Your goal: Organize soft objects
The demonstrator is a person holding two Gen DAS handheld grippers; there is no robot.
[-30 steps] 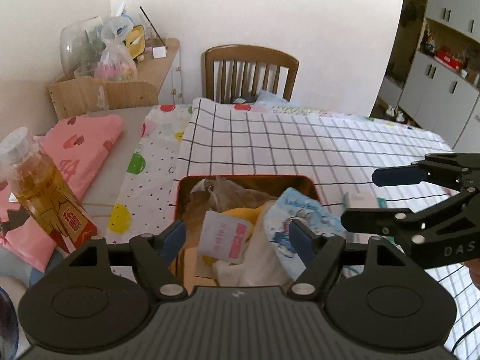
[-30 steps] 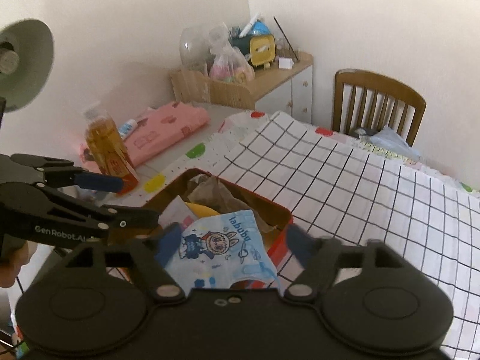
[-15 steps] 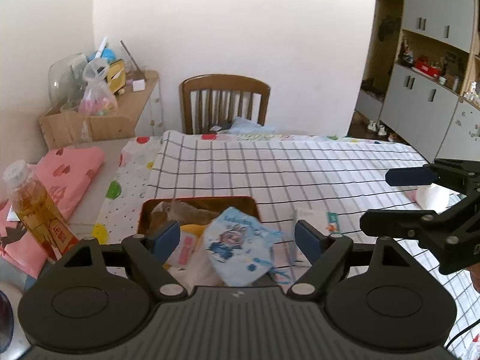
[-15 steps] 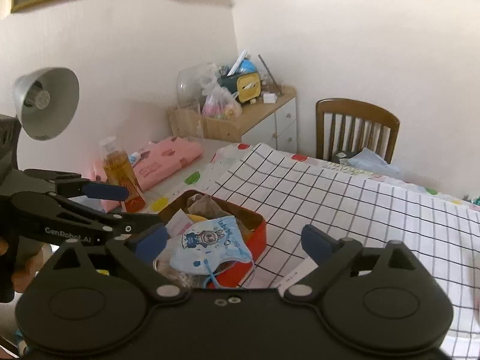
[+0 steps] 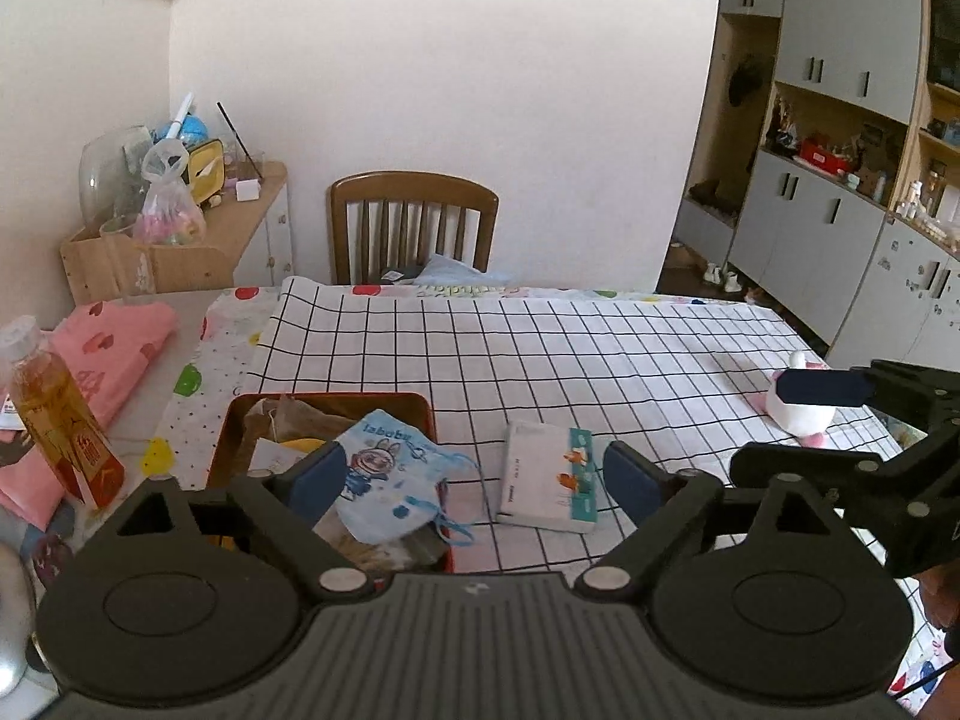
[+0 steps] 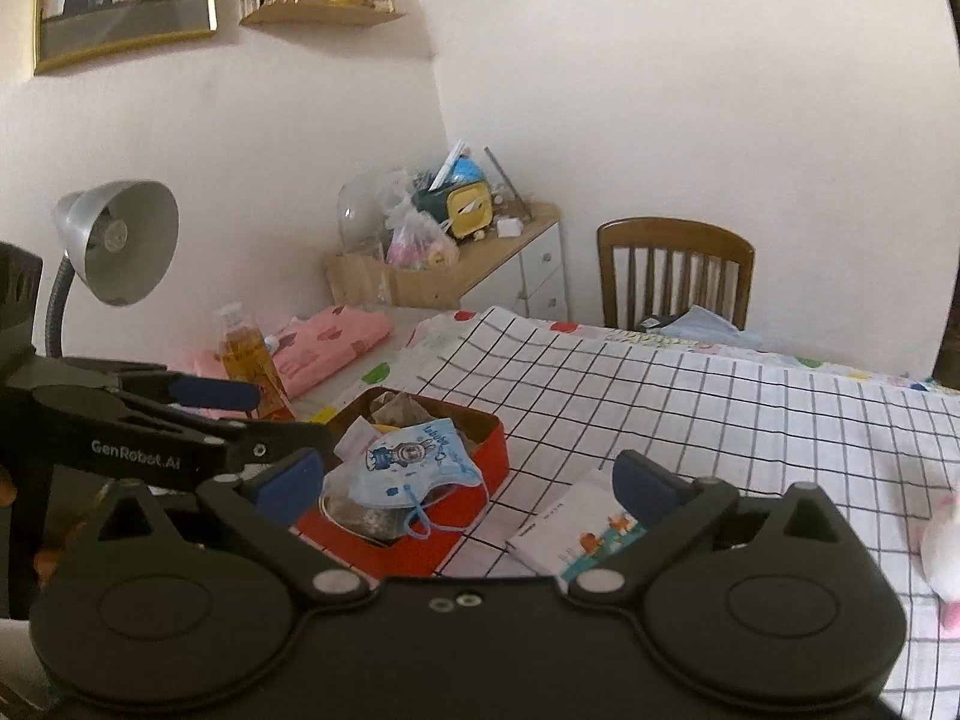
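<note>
A blue child's mask (image 5: 390,483) lies atop the red tin (image 5: 429,414); the left gripper (image 5: 477,474) and right gripper (image 6: 465,474) hover spread, empty.

White-and-pink plush toy (image 6: 943,558): cut off at right edge. Red rectangular tin (image 5: 228,438): near end hidden behind left gripper body; lower contents indistinct.

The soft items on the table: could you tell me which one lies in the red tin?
The blue cartoon mask, draped atop the red tin; tissue pack and plush toy lie on the cloth.
</note>
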